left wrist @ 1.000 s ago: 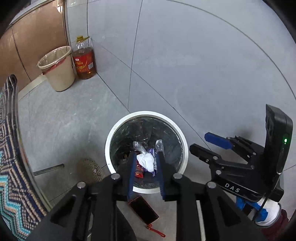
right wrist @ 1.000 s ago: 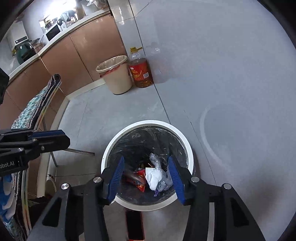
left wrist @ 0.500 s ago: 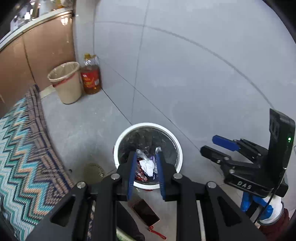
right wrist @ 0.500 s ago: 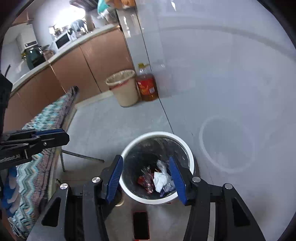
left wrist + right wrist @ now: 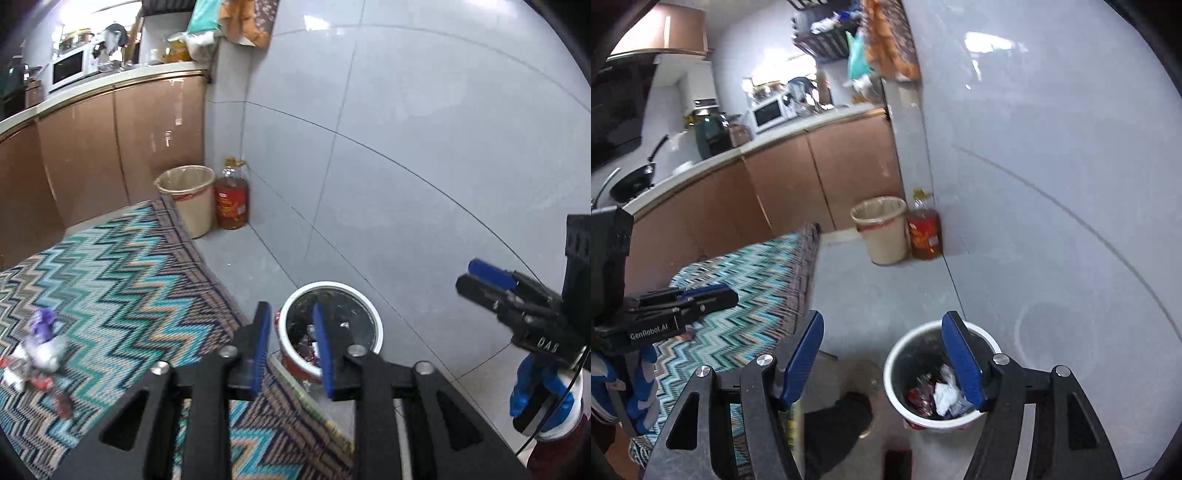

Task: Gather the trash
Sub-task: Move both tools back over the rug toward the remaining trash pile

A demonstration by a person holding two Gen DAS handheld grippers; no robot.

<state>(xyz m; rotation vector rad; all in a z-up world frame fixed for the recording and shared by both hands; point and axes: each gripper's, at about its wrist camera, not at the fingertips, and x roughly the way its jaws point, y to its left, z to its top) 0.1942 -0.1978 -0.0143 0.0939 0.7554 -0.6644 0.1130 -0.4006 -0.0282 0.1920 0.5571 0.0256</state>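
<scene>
On the grey floor by the wall stands a white-rimmed bin [image 5: 328, 286] with a black liner, also low in the right wrist view [image 5: 897, 354]. Crumpled red and white wrappers [image 5: 938, 397] lie inside it. More crumpled trash [image 5: 40, 350], purple, silver and red, lies on the zigzag cloth at the left. My left gripper [image 5: 290, 308] hangs above the cloth's edge and the bin, jaws opening, nothing between them. My right gripper [image 5: 882, 317] is high over the floor beside the bin, jaws opening and empty. Each gripper shows in the other's view: the right [image 5: 480, 277], the left [image 5: 713, 295].
The zigzag cloth [image 5: 129, 277] covers a raised surface at the left. A beige lined bin [image 5: 188, 199] and an oil bottle [image 5: 231, 203] stand in the corner by brown cabinets [image 5: 92, 155]. A dark flat thing [image 5: 897, 459] lies on the floor near the white-rimmed bin.
Both grippers have risen and drawn back from over the bin, and their jaws have widened. The zigzag cloth with its trash and the kitchen counter have come into view.
</scene>
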